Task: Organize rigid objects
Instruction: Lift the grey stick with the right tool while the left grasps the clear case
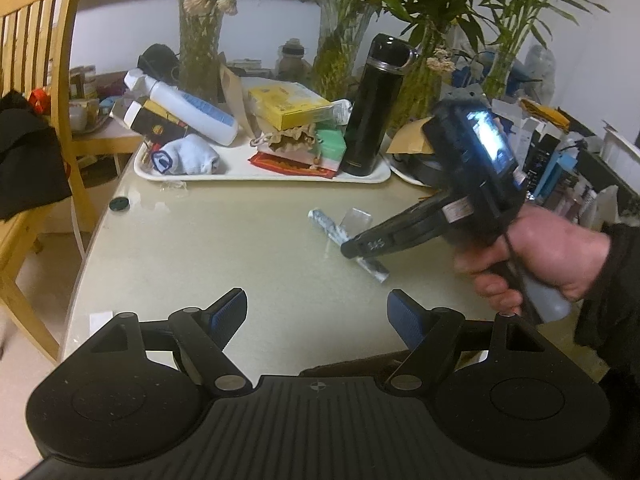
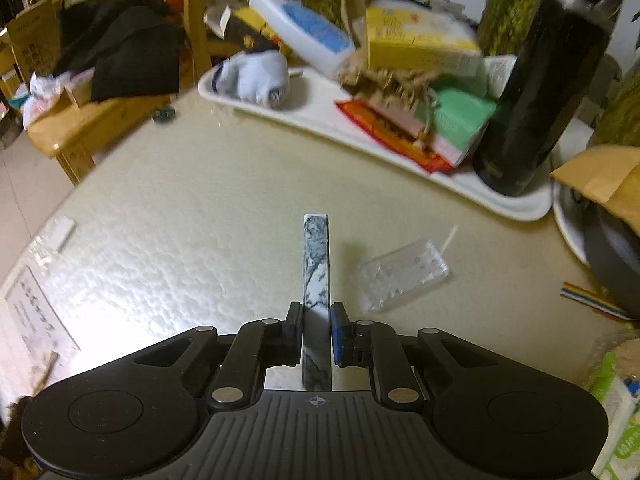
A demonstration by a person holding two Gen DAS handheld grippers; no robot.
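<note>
A long marbled grey-and-white bar [image 2: 317, 264] lies on the pale table, and my right gripper [image 2: 316, 334] is shut on its near part, both blue pads pressed against its sides. In the left wrist view the same bar [image 1: 326, 222] lies mid-table with the right gripper [image 1: 352, 250] down on it, held by a hand [image 1: 536, 256]. My left gripper [image 1: 316, 316] hovers over the near table, open, nothing between its fingers. A clear plastic block [image 2: 402, 276] rests just right of the bar.
A white tray [image 2: 512, 204] at the back holds a black flask [image 2: 536, 92], a green box [image 2: 460, 120], a yellow box [image 2: 416, 48], a white bottle [image 2: 304, 36] and a rolled sock [image 2: 256, 76]. A wooden chair [image 1: 36, 92] stands left. Vases with plants [image 1: 344, 44] line the back.
</note>
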